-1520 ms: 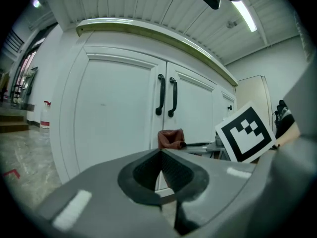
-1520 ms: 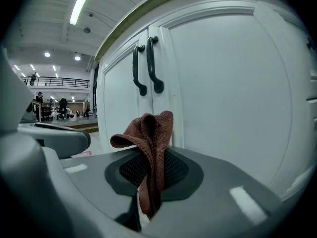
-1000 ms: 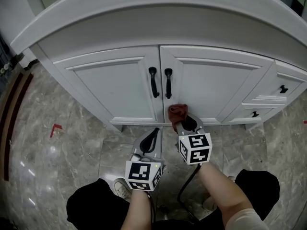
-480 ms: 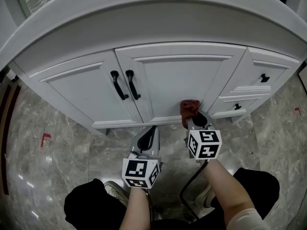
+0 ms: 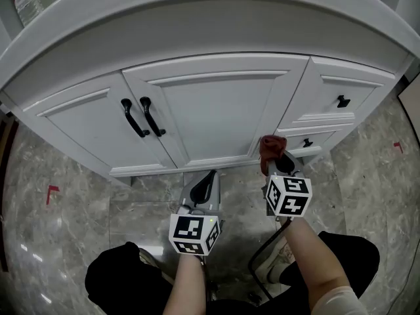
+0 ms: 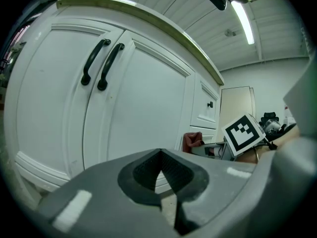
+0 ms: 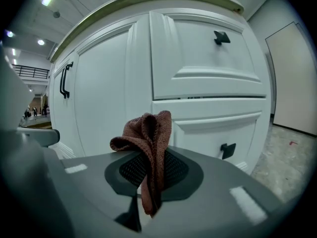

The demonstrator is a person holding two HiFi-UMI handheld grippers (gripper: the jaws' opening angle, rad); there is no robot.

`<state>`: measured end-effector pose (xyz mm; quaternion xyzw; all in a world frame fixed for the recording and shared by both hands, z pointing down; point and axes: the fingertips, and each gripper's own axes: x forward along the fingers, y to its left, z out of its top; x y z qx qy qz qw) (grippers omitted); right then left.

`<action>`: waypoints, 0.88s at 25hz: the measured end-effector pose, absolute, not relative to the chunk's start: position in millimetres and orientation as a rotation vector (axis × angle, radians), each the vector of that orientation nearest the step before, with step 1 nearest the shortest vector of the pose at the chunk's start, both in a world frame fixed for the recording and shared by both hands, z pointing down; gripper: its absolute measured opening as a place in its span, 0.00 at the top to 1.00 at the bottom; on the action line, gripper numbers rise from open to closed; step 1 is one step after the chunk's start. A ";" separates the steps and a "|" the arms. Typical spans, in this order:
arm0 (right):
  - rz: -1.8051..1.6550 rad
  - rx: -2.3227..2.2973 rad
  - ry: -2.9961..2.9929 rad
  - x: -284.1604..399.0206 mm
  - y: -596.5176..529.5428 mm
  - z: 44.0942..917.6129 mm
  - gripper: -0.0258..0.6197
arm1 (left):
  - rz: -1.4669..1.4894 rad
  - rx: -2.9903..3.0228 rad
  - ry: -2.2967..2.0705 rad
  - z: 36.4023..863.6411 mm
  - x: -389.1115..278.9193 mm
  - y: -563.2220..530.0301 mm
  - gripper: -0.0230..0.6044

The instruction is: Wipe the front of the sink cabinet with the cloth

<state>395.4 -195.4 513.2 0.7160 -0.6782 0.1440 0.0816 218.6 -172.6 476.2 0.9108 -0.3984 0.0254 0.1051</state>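
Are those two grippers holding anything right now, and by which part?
The right gripper pinches the reddish-brown cloth by a bunched fold, one end sticking up above the jaws, the other hanging below. The left gripper is shut on nothing.

Bright, even light came off the ceiling tube point(image 6: 243, 15); the marble floor point(image 5: 46, 241) threw soft glare; fisheye bent the edges, corners showed black.

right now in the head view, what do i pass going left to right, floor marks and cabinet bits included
left red floor mark → left door handle → right door handle → left tool → cloth → lower drawer knob → upper drawer knob → right red floor mark
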 end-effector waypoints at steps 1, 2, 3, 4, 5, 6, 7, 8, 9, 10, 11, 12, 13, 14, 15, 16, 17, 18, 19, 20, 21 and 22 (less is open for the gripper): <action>0.443 2.146 -2.021 400.8 -193.7 515.8 0.83 | 0.083 2.683 -1.175 478.4 219.5 -172.2 0.96; 0.454 2.148 -2.024 403.5 -192.6 517.9 0.83 | 0.092 2.680 -1.178 480.9 219.0 -172.0 0.96; 0.459 2.144 -2.032 403.4 -191.9 519.8 0.83 | 0.101 2.674 -1.183 483.3 217.0 -172.2 0.96; 0.458 2.135 -2.040 400.6 -191.6 521.7 0.83 | 0.107 2.667 -1.191 485.4 213.8 -172.7 0.96; 0.454 2.119 -2.052 394.8 -191.9 524.0 0.83 | 0.112 2.660 -1.200 487.0 209.5 -173.6 0.96; 0.449 2.096 -2.068 386.0 -193.0 526.6 0.83 | 0.118 2.653 -1.211 488.6 204.4 -174.9 0.96; 0.445 2.065 -2.090 374.5 -194.7 529.8 0.83 | 0.124 2.646 -1.224 490.3 198.5 -176.3 0.96; 0.443 2.029 -2.114 360.5 -197.0 533.5 0.83 | 0.131 2.639 -1.237 492.1 191.9 -177.9 0.96; 0.440 1.989 -2.140 344.7 -199.7 537.5 0.83 | 0.138 2.631 -1.251 493.9 184.5 -179.5 0.96; 0.437 1.947 -2.165 327.7 -202.4 541.6 0.83 | 0.143 2.621 -1.267 495.6 176.2 -181.2 0.96; 0.434 1.903 -2.189 310.0 -205.0 545.7 0.83 | 0.144 2.608 -1.285 497.1 167.1 -183.0 0.96; 0.431 1.859 -2.213 291.7 -207.3 549.8 0.83 | 0.142 2.591 -1.306 498.5 157.4 -184.9 0.96; 0.428 1.815 -2.237 273.2 -209.4 553.8 0.83 | 0.137 2.573 -1.328 499.4 147.1 -186.9 0.96; 0.426 1.774 -2.260 254.9 -211.7 557.5 0.83 | 0.131 2.555 -1.349 500.0 136.8 -189.0 0.96; 0.428 1.739 -2.283 237.5 -214.3 560.9 0.83 | 0.128 2.543 -1.369 500.3 126.7 -191.1 0.96; 0.434 1.711 -2.304 221.5 -217.5 563.9 0.83 | 0.129 2.535 -1.386 500.5 117.1 -193.0 0.96; 0.444 1.692 -2.322 207.5 -221.3 566.4 0.83 | 0.135 2.530 -1.400 501.1 108.0 -194.7 0.96; 0.458 1.680 -2.337 195.5 -225.3 568.7 0.83 | 0.142 2.526 -1.412 502.1 99.4 -195.8 0.96; 0.475 1.672 -2.348 185.2 -229.5 571.0 0.83 | 0.148 2.521 -1.422 503.8 90.9 -196.3 0.96; 0.496 1.667 -2.357 176.1 -233.5 573.4 0.83 | 0.153 2.514 -1.430 505.8 82.4 -196.6 0.96; 0.520 1.662 -2.365 167.8 -237.4 576.2 0.83 | 0.157 2.505 -1.438 508.1 73.8 -196.9 0.96; 0.542 1.656 -2.371 160.0 -240.9 579.3 0.83 | 0.160 2.494 -1.447 510.2 65.3 -197.5 0.96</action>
